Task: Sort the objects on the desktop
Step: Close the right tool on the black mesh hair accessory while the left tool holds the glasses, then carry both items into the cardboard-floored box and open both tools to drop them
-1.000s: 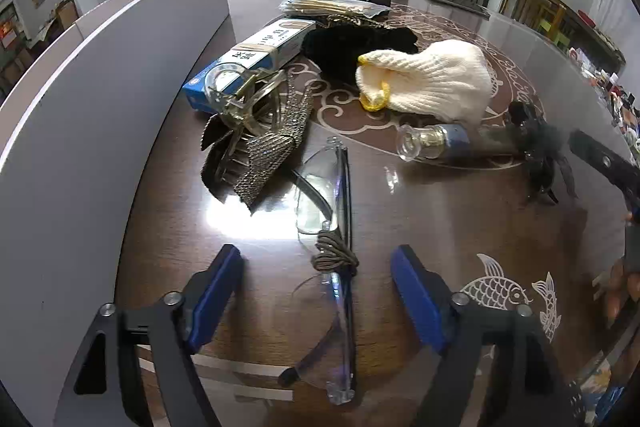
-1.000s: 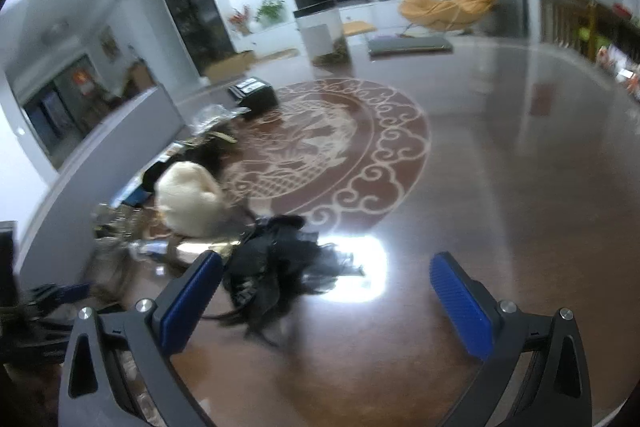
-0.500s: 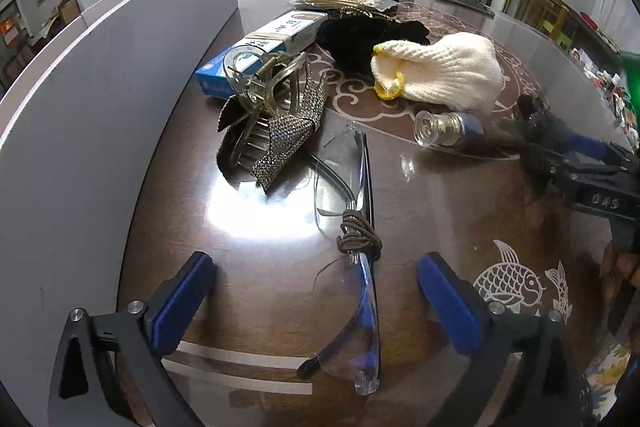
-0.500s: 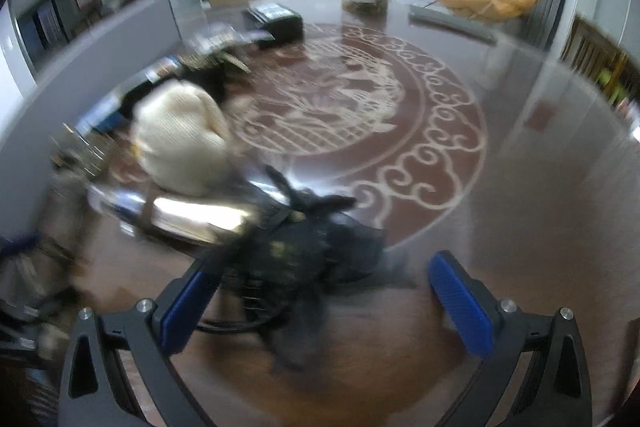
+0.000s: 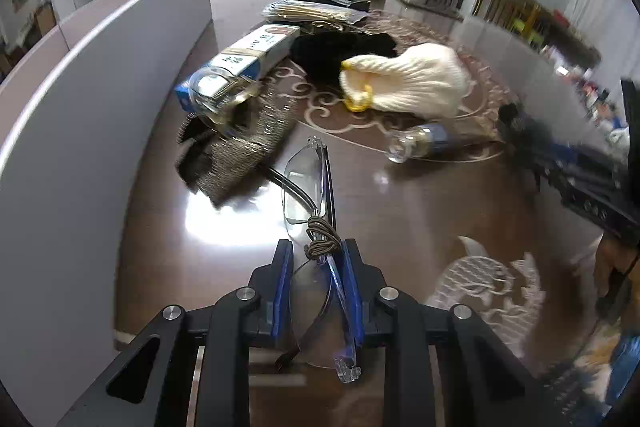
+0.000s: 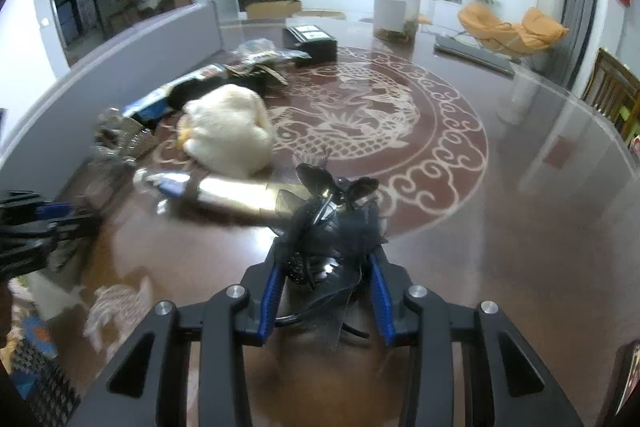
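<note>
Both grippers have clamped down since a second ago, when their blue pads stood wide apart. On the left, the left gripper (image 5: 318, 263) now pinches the clear glasses (image 5: 310, 183) near their middle, just behind a brown hair tie (image 5: 322, 237) looped round the frame; one lens reaches forward past the fingertips over the brown table (image 5: 400, 211), and the other lens and an arm tip run back between the pads toward the camera. Left of the glasses, against a grey partition (image 5: 80, 107), lies a glittery hair clip (image 5: 240, 143) with a clear piece on top of it, and behind that a blue and white box (image 5: 244, 59). Further right sit a black cloth (image 5: 336, 55), touching a white knit glove (image 5: 408, 79) with a yellow cuff, then a small bottle (image 5: 420, 143) on its side, near the glove.

On the right, the right gripper (image 6: 326, 275) is closed round a black feathery hairpiece (image 6: 332, 227), which fills the gap between the pads and pokes up and forward past the fingertips. In that view the bottle (image 6: 224, 193) lies just left of the hairpiece, seeming to touch it, with the glove (image 6: 232, 135) behind it. Motion blur smears the left edge, where the left gripper (image 6: 36, 223) shows as a dark shape.
</note>
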